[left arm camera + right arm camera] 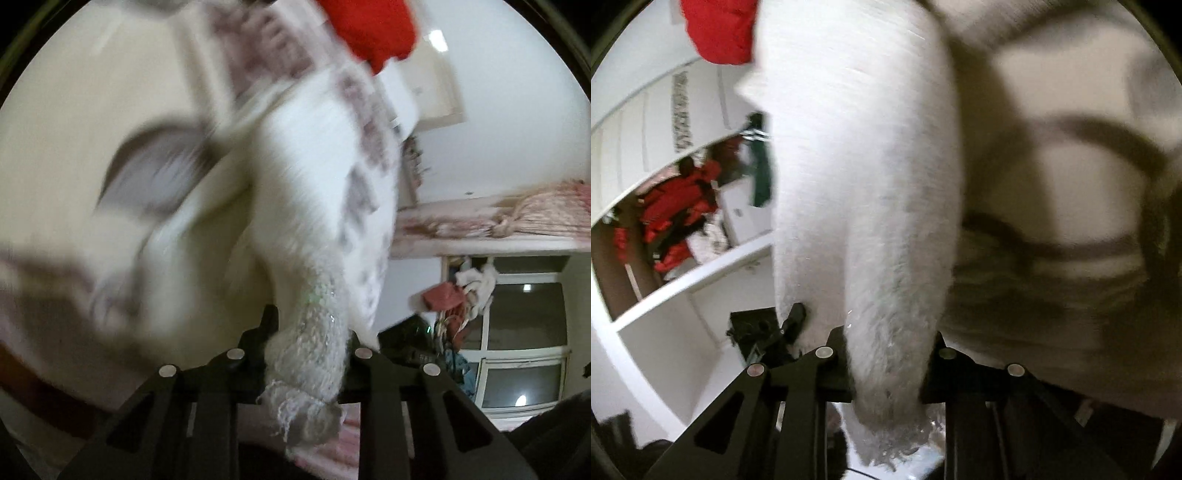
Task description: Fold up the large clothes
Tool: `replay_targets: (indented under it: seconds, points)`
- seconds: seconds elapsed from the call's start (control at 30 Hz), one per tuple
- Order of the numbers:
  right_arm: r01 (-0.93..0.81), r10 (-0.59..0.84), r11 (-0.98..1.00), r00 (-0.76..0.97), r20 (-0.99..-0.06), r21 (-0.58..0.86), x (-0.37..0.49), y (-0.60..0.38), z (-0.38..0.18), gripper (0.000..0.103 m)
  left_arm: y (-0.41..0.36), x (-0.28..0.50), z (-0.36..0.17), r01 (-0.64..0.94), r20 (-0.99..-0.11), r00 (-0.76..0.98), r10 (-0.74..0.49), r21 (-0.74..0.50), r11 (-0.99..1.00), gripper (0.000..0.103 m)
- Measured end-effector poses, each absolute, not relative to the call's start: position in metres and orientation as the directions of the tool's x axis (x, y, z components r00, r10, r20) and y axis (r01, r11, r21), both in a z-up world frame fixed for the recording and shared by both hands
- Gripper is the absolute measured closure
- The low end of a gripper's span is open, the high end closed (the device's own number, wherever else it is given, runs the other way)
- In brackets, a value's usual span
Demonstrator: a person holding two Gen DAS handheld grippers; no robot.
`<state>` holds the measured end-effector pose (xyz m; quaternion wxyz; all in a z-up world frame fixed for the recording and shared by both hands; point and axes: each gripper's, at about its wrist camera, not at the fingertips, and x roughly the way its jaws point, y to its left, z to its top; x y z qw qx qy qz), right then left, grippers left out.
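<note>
the white fuzzy sweater (306, 229) is hanging in the air between my two tools, blurred with motion in both wrist views. in the left wrist view i am seeing a bunched knitted end of it, with a frayed edge and small shiny flecks, pinched in my left gripper (308, 354); the black fingers (255, 343) are pressing in on the wad from either side, clenched on it. the cloth is stretching up and away from there, and a faded greyish pattern is showing along its right side. in the right wrist view my right gripper (886, 354) is clamped on another fluffy white part of the same sweater (857, 166), its fringe hanging down below the fingers (834, 350).

a bright red piece of cloth (369, 29) is sitting at the top of the left view, touching the white knit; i cannot tell whether it belongs to the sweater. it is showing in the right view too (716, 29).

further out, a bed with pinkish bedding (517, 218) and a window (524, 339) are lying off to the right of the left view. a white open closet (701, 266) with red garments (676, 214) is filling the left of the right view.
</note>
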<state>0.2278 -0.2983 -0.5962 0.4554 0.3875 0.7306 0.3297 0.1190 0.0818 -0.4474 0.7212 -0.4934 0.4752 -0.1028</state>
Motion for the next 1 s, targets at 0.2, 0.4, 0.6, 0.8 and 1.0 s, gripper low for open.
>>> replay_targets:
  seconds: [0.2,0.4,0.6,0.8,1.0]
  points:
    - [0.25,0.918,0.385,-0.203,-0.341,0.888,0.302,-0.305,-0.523,0.082,0.084,0.227,-0.38,-0.12,-0.469,0.666,-0.58,-0.835,0.537,0.084]
    - [0.224,0.916,0.401,-0.123,-0.382,0.889,0.379,-0.304,-0.488,0.082,0.097,0.296,-0.391,-0.119,-0.516,0.619,-0.591,-0.807,0.579,0.084]
    - [0.367,0.942,0.334,-0.094,-0.322,0.868,0.404,-0.295,-0.505,0.082,0.123,0.265,-0.422,-0.243,-0.481,0.611,-0.629,-0.87,0.429,0.07]
    - [0.466,0.951,0.28,-0.012,-0.31,0.839,0.457,-0.257,-0.534,0.082,0.17,0.249,-0.413,-0.349,-0.538,0.715,-0.447,-0.828,0.439,0.055]
    - [0.582,0.936,0.19,0.136,-0.325,0.79,0.534,-0.247,-0.572,0.082,0.144,0.255,-0.432,-0.396,-0.666,0.633,-0.395,-0.716,0.574,0.055]
